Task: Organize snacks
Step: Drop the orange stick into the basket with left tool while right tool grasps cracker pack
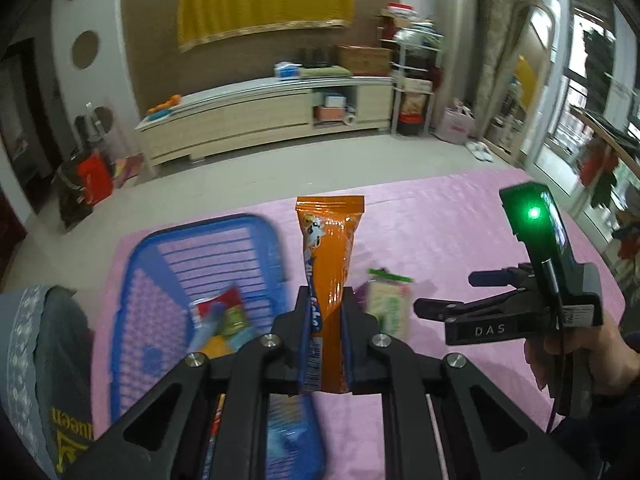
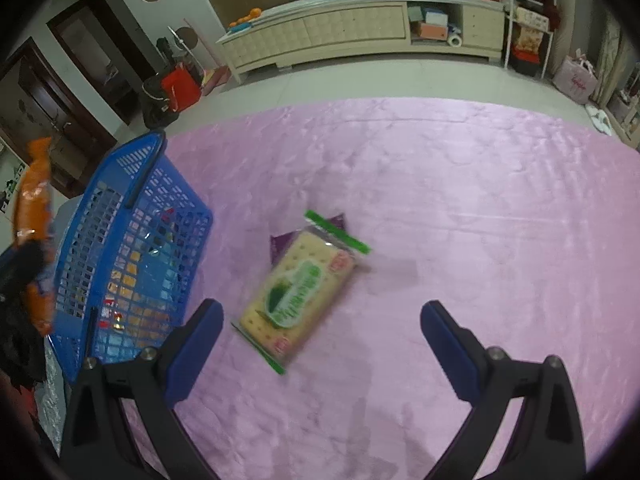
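Pinching the orange snack pack (image 1: 330, 276) upright, the left gripper (image 1: 325, 340) hangs just right of the blue basket (image 1: 132, 280), while the right gripper (image 2: 320, 344), spread wide, points at the cracker pack (image 2: 298, 296) lying slantwise mid-cloth.

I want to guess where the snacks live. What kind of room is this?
Probably a living room in someone's home. A long low cabinet stands against the wall, slippers sit on the tiled floor, and the snacks lie on a pink cloth beside a blue basket.
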A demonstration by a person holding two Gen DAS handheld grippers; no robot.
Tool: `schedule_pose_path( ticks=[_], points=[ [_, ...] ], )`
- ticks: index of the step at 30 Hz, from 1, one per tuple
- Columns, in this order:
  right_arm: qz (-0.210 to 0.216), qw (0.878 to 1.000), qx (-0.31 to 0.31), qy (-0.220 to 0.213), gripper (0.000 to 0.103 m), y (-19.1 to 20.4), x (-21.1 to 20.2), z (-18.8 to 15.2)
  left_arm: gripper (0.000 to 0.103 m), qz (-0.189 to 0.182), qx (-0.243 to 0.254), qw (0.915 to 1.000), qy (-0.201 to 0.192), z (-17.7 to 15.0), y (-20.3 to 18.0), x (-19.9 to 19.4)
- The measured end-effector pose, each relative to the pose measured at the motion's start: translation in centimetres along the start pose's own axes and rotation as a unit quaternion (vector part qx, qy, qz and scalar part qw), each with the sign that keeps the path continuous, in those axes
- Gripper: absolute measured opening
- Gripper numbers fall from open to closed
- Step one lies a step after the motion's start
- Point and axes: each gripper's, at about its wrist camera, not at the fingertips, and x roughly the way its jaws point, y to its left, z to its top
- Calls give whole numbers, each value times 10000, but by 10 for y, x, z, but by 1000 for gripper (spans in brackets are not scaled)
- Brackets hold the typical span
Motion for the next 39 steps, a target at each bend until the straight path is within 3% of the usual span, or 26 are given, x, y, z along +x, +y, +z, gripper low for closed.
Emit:
schedule_pose_path(
  ticks=[6,10,16,25,31,32,33,34,36,39],
  points=[
    [-173,9995,134,237,100,18,37,7,12,299,-285,9990,162,-16,39,1],
    [-167,9980,311,528,100,22,61,8,12,289,-330,9981,430,-34,60,6],
    [-331,9961,544,607,100,21,79,11,12,178,-580,9954,740,-50,74,28],
    [-537,9939,515,814,100,29,102,14,12,203,-669,9935,902,-58,83,44],
    [-837,9938,64,734,96,42,107,12,12,288,-806,9916,974,-61,94,48],
    [-912,9934,-41,688,91,44,106,10,13,251,-839,9913,984,-60,97,48],
    [-963,9931,-118,652,83,46,105,7,20,215,-859,9914,962,-61,98,47],
    [-962,9932,-190,622,80,47,104,5,30,214,-852,9916,944,-61,98,46],
    [-866,9939,-302,606,71,50,100,0,42,236,-842,9921,904,-61,96,43],
    [-697,9950,-352,622,68,47,93,-9,44,216,-830,9927,850,-61,93,36]
  ],
)
